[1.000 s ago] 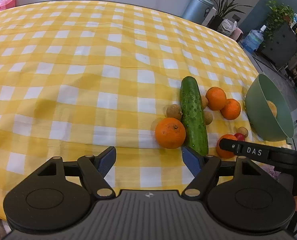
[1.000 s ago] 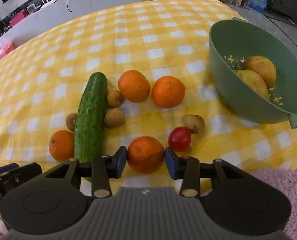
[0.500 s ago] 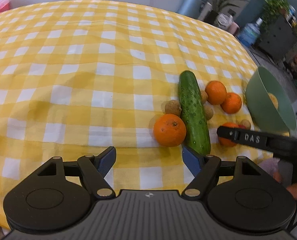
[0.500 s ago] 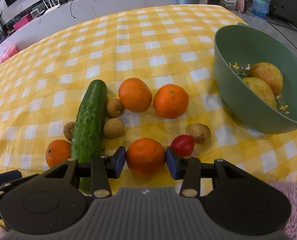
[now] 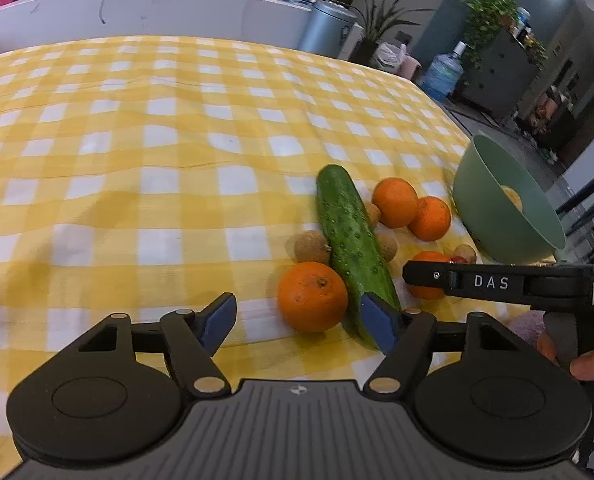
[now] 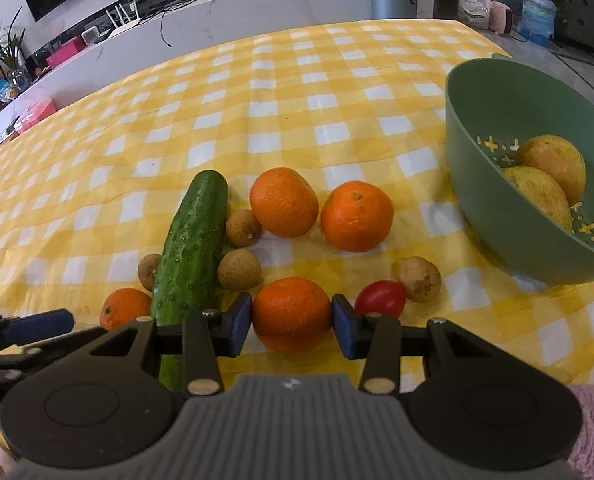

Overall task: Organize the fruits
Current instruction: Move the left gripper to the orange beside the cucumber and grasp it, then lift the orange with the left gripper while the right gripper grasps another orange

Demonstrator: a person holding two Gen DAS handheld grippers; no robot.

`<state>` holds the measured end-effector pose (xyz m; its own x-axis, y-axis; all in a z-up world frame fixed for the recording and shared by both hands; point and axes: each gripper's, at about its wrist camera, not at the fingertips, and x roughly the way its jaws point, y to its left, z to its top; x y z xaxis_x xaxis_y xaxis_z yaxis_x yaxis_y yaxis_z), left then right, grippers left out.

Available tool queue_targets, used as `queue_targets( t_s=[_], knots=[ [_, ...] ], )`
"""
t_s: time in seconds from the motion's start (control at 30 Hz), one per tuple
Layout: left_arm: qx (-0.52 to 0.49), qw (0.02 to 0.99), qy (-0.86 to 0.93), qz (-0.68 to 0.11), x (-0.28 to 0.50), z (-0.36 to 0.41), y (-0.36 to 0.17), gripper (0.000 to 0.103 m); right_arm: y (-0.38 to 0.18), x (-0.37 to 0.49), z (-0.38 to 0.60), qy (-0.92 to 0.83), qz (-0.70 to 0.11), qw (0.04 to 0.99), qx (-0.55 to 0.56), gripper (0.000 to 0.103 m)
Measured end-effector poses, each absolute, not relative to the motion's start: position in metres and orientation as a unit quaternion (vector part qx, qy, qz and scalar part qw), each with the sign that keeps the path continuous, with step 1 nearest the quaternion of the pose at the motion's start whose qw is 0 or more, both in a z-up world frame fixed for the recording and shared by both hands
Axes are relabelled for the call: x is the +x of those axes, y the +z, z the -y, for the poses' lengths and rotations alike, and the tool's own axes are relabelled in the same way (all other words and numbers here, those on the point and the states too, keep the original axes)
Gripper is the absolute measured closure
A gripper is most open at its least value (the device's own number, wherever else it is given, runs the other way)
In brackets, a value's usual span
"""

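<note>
The left tongs (image 5: 297,322) stood wide apart and held nothing, low over the near edge of the tabletop (image 5: 145,168). Since a second before, their view had tilted up and the nearest orange (image 5: 312,296) sat closer between the pads, though untouched; the right pad lay over the near end of the cucumber (image 5: 351,236).

The right tongs (image 6: 291,319) showed the real change. A second before, their pads stood clear of the front orange (image 6: 292,314); half a second before, the gap had shrunk; now both pads pressed against its sides. The tongs were therefore narrowed onto that orange, which appeared to rest on the cloth, not yet lifted.

To its right lay a cherry tomato (image 6: 380,298) just beside the right pad, then a longan (image 6: 417,279). Further right stood the green bowl (image 6: 493,184), tilted, with two yellow fruits (image 6: 549,184) inside.

Judgement: the grasp step looked complete. The next move likely called for a lift and carry rightward into the bowl. Risk: the tomato could be nudged and roll.
</note>
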<state>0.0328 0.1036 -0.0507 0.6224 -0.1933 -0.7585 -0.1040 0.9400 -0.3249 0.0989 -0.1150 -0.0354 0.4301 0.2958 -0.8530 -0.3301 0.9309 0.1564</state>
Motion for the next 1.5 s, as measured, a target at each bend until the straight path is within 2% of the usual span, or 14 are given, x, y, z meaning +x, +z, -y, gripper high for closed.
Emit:
queue_targets(
  t_s=[0.2,0.33,0.43,0.5,0.53,0.57,0.67,0.97,1.03,1.1,1.2,1.43,1.5],
  knots=[
    [-0.171,0.884,-0.035,-0.435,0.043,-0.100,-0.062,0.024,-0.036,0.098,0.118,0.194,-0.502,0.843,-0.011,0.062],
    [-0.208,0.879,-0.056,-0.426,0.048,-0.109,-0.068,0.025,-0.036,0.098,0.118,0.197,-0.503,0.841,-0.009,0.062],
    [-0.225,0.876,-0.067,-0.422,0.051,-0.116,-0.070,0.030,-0.036,0.098,0.118,0.198,-0.503,0.841,-0.009,0.062],
    [-0.226,0.875,-0.063,-0.424,0.051,-0.118,-0.070,0.048,-0.036,0.098,0.118,0.198,-0.503,0.841,-0.008,0.062],
    [-0.231,0.873,-0.062,-0.424,0.051,-0.120,-0.070,0.048,-0.036,0.098,0.118,0.197,-0.504,0.841,-0.008,0.062],
    [-0.238,0.872,-0.062,-0.423,0.051,-0.121,-0.071,0.055,-0.036,0.098,0.118,0.197,-0.504,0.841,-0.008,0.062],
    [-0.248,0.869,-0.065,-0.423,0.050,-0.122,-0.072,0.055,-0.036,0.098,0.118,0.197,-0.503,0.841,-0.009,0.062],
    [-0.170,0.879,-0.042,-0.444,0.037,-0.112,-0.058,0.055,-0.036,0.096,0.116,0.195,-0.500,0.843,-0.014,0.062],
    [-0.154,0.883,-0.046,-0.442,0.037,-0.110,-0.057,0.053,-0.036,0.095,0.115,0.197,-0.498,0.844,-0.021,0.062],
    [-0.136,0.889,-0.034,-0.436,0.039,-0.106,-0.058,0.043,-0.036,0.095,0.114,0.198,-0.498,0.844,-0.022,0.062],
    [-0.098,0.890,-0.032,-0.444,0.043,-0.095,-0.063,0.040,-0.036,0.096,0.116,0.198,-0.498,0.844,-0.020,0.062],
    [-0.110,0.890,-0.027,-0.442,0.042,-0.101,-0.064,0.044,-0.037,0.096,0.117,0.198,-0.499,0.843,-0.016,0.062],
    [-0.101,0.890,-0.030,-0.444,0.041,-0.099,-0.063,0.050,-0.037,0.096,0.117,0.198,-0.499,0.843,-0.016,0.062]
  ],
)
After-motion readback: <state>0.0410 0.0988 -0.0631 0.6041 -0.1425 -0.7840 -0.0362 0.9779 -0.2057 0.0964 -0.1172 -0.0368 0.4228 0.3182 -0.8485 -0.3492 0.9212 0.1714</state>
